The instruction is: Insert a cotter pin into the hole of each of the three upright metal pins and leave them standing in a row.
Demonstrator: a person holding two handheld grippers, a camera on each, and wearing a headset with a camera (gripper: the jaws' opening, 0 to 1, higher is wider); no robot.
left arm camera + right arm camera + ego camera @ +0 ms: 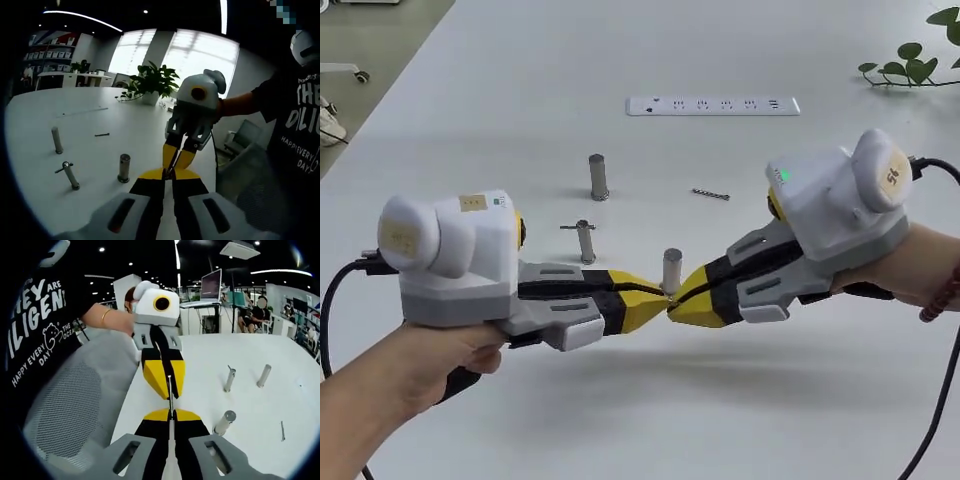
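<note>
The left gripper and the right gripper meet tip to tip just in front of the near pin, an upright metal pin on the white table. Both sets of jaws are pressed together on the same thin cotter pin. In the right gripper view it runs straight from that gripper's own tips to the yellow tips of the left gripper. In the left gripper view the cotter pin bridges the short gap just beside the near pin, whose hole cannot be made out. Beyond the near pin and to its left stands the middle pin, with a second cotter pin through its top. Farther from the near pin on the same side, the far pin stands upright and bare. A loose cotter pin lies flat on the table, beyond the near pin and slightly to its right.
</note>
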